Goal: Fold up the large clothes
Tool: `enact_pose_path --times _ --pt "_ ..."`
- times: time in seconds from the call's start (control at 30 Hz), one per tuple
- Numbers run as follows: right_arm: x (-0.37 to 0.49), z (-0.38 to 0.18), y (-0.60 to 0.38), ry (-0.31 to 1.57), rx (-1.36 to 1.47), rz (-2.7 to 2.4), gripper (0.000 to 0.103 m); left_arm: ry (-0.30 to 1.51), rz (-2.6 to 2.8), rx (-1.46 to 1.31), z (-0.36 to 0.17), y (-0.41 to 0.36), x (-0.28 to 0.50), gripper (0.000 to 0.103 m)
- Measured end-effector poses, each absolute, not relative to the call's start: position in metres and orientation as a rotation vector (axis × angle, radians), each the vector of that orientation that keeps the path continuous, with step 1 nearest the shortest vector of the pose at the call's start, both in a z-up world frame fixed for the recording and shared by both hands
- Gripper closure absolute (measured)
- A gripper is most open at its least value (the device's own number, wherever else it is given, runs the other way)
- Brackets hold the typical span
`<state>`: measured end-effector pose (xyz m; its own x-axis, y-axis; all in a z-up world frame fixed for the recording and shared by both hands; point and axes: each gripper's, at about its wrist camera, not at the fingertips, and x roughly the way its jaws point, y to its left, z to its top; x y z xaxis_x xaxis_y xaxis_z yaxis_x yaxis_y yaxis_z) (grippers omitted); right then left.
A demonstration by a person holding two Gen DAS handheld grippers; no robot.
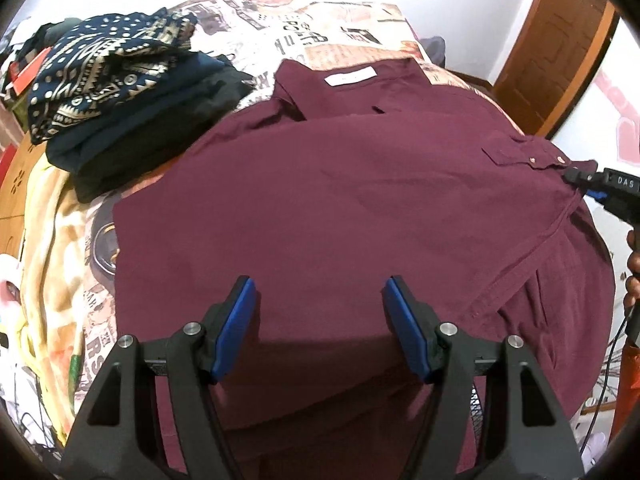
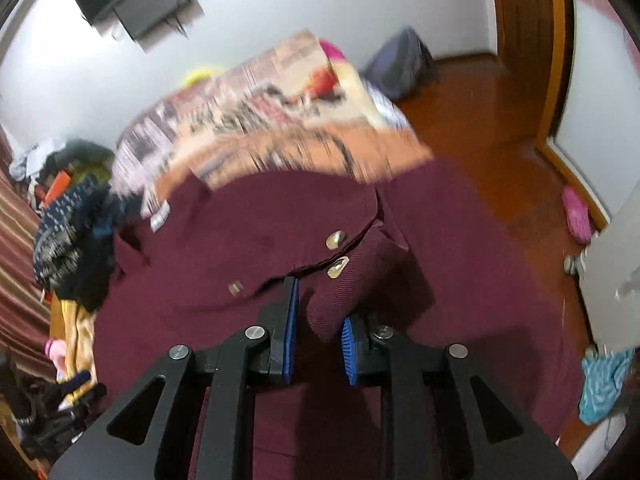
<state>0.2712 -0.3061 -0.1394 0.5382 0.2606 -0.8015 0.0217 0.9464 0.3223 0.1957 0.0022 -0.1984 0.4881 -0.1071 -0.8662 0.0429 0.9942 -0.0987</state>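
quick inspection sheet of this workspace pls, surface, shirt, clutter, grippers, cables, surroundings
surface: bed with newsprint-pattern sheet
job's things: maroon shirt spread flat, white neck label up
clutter: stack of dark folded clothes beside the collar; yellow blanket at the bed edge
grippers: left gripper open above the shirt; right gripper pinching the buttoned cuff
cables: thin dark cable hanging at the right edge
surroundings: wooden door, white wall, wood floor

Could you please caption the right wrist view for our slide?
Right gripper shut on the buttoned cuff of a maroon shirt spread over the bed.
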Motion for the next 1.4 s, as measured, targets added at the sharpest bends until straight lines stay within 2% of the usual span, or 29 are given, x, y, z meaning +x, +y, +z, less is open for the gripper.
enact_pose_path --times 0.07,0.3,0.5,0.73,0.83,0.9,1.2,1.4 --pt "0.269 -0.150 -0.313 1.036 0.337 0.154 0.083 1.065 -0.093 -0.049 -0.201 -0.003 0.198 0.037" --pt "0.259 -0.152 -0.324 1.062 0.361 0.147 0.071 1.058 -0.099 -0.020 -0.197 -0.011 0.199 0.037" --pt "0.251 -0.142 -0.335 1.045 0.425 0.156 0.068 1.032 -0.115 -0.016 -0.185 -0.018 0.203 0.037" --pt "0.221 -0.113 -0.373 0.955 0.369 0.001 0.068 0.999 -0.140 0.009 -0.174 -0.034 0.210 0.037" --pt "0.208 -0.113 -0.400 0.941 0.384 -0.077 0.063 0.986 -0.150 0.016 -0.170 -0.043 0.213 0.037" --pt "0.200 -0.117 -0.415 0.944 0.393 -0.123 0.057 0.982 -0.162 0.019 -0.168 -0.049 0.215 0.037" --pt "0.176 -0.166 -0.466 1.033 0.623 -0.189 0.057 0.971 -0.204 0.061 -0.163 -0.075 0.215 0.037" --pt "0.176 -0.196 -0.474 1.075 0.795 -0.121 0.057 1.001 -0.229 -0.016 -0.167 -0.072 0.216 0.037"
